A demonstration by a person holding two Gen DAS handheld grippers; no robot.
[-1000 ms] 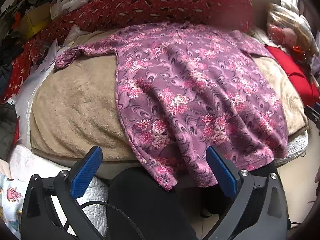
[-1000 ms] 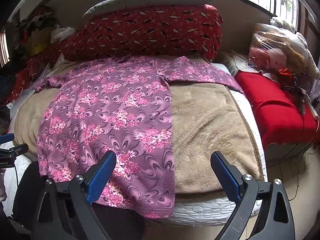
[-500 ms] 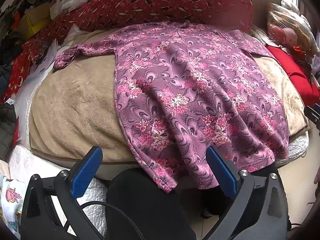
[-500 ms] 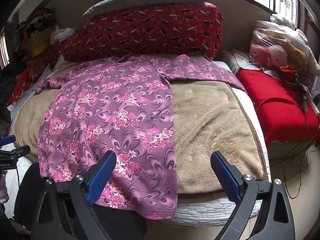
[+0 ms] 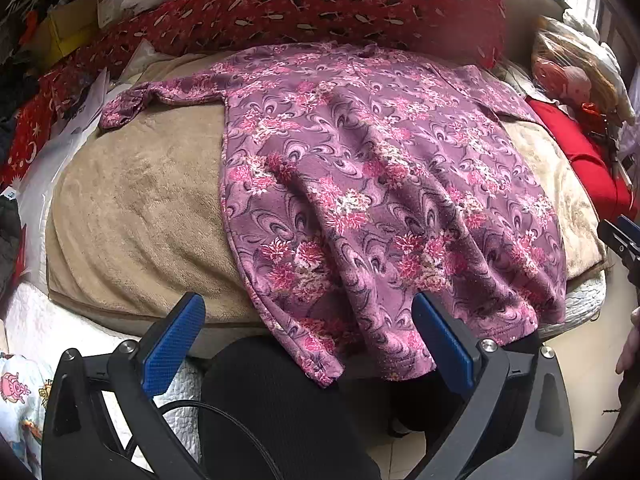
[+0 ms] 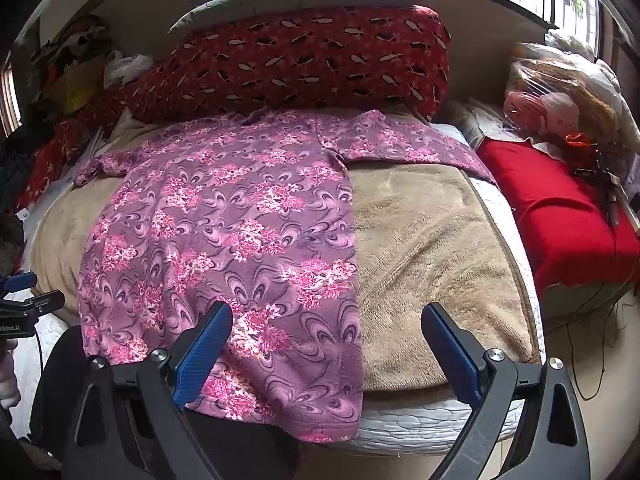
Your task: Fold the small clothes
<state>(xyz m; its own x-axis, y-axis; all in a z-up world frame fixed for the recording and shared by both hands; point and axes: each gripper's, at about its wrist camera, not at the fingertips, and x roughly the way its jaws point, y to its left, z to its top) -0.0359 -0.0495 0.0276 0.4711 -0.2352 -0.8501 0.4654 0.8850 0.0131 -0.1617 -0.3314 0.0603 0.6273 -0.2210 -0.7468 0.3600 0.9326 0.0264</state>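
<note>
A purple long-sleeved top with pink flowers [image 5: 360,184] lies spread face down on a tan blanket [image 5: 132,208], sleeves out to both sides, hem hanging over the bed's near edge. It also shows in the right wrist view [image 6: 240,232]. My left gripper [image 5: 308,320] is open and empty, held in front of the hem's left part. My right gripper [image 6: 326,332] is open and empty, in front of the hem's right corner. Neither touches the cloth.
A big red patterned pillow [image 6: 312,56] lies behind the top. A red cushion [image 6: 560,216] and bagged items [image 6: 552,88] sit at the right. Papers and clutter [image 5: 76,100] lie at the left. A black-clad leg [image 5: 280,408] is below the hem.
Both grippers have drifted slightly closer to the bed and its hanging hem. Both stay open; the top has not moved.
</note>
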